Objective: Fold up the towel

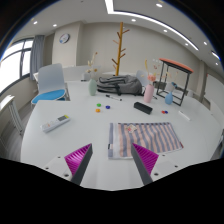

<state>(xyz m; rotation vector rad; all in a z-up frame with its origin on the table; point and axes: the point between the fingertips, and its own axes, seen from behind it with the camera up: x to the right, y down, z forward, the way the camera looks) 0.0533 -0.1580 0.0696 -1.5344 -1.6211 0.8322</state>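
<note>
The folding has not begun, I judge: this is the approach step, before any grasp. The tongs [112, 160] hang above the white table [40, 145] with the two fingers wide apart, and nothing is held between the pink pads [80, 158].

The towel [143, 135] lies flat on the table, spread out, with stripes on it. It is just ahead of the fingers and a little to the right of the middle line between them. The right finger seems to overlap its near edge, but I cannot tell if it touches the cloth or is above it. The left finger is beside the towel, over bare table.

For the next move I think the tongs must go down to one edge or corner of the towel, probably the near one, and close on the cloth only, not on the table. Then the edge can be lifted and carried over to the far side. The cloth is thin and flat, so the fingers need to come low to catch it.

Other things stand away from the towel: a remote [56, 123] to the left, a black box [143, 106] and a pink bottle [149, 91] farther away, and a blue chair [48, 90] at the far left.
</note>
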